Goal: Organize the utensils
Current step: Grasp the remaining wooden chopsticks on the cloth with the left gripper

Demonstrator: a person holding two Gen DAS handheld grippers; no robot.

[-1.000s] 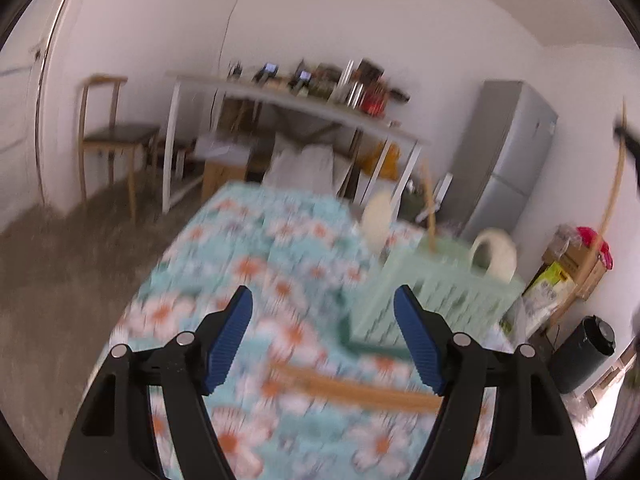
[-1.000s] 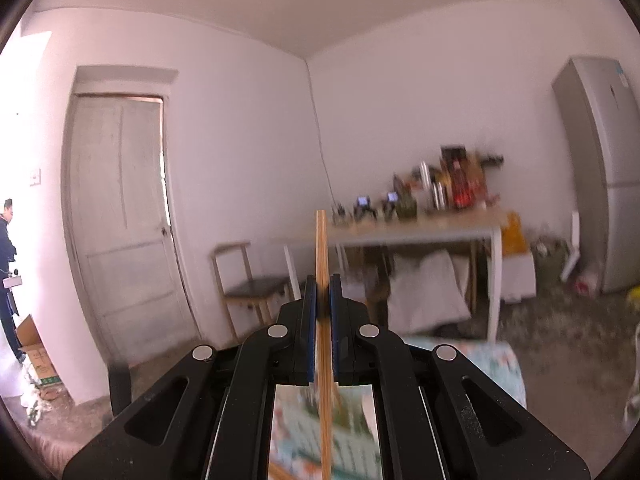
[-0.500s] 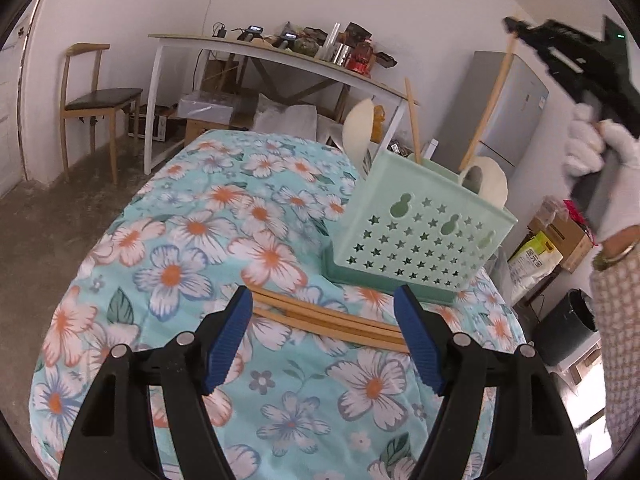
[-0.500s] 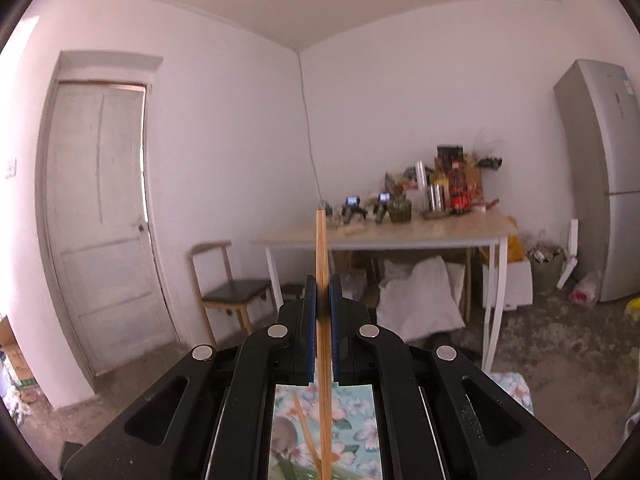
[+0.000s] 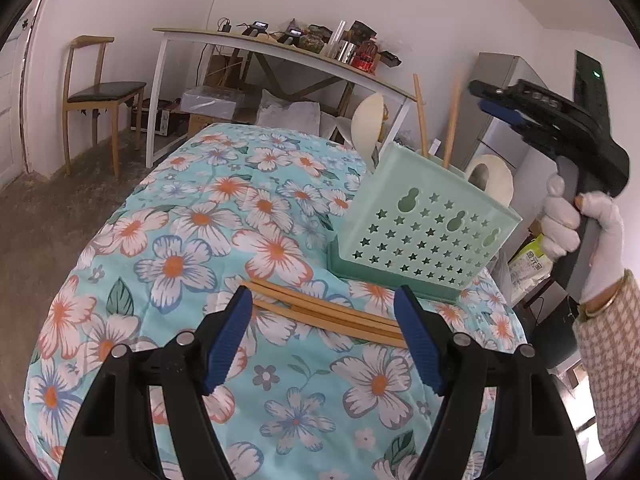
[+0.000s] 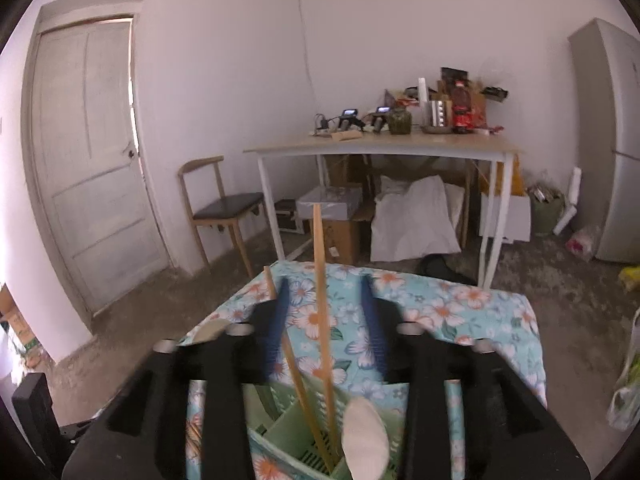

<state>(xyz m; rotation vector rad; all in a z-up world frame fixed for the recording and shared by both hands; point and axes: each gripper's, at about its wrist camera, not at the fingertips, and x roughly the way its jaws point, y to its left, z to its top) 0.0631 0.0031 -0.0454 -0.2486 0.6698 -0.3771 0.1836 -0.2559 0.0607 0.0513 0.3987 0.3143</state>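
A mint-green perforated basket [image 5: 424, 232] stands on the floral tablecloth [image 5: 192, 220]. It holds two upright wooden chopsticks [image 5: 451, 120] and cream spoons [image 5: 367, 124]. Several more chopsticks [image 5: 320, 312] lie flat in front of it, just beyond my open left gripper [image 5: 322, 332]. A white-gloved hand [image 5: 560, 220] holds my right gripper [image 5: 486, 100] above the basket's far side. In the right wrist view that gripper [image 6: 324, 312] has its jaws opening, and a chopstick [image 6: 320, 280] stands free between them, its lower end in the basket [image 6: 288, 440] beside a spoon [image 6: 364, 440].
A white table [image 5: 280, 50] crowded with bottles and gadgets stands behind, with boxes and sacks under it. There is a wooden chair [image 5: 100, 92] at the left, a grey fridge [image 6: 608, 140] at the right and a closed door [image 6: 92, 160]. The tablecloth falls away at its edges.
The right gripper came down over the basket and let go of the chopstick it held, which now stands in the basket. The left gripper dipped slightly toward the lying chopsticks.
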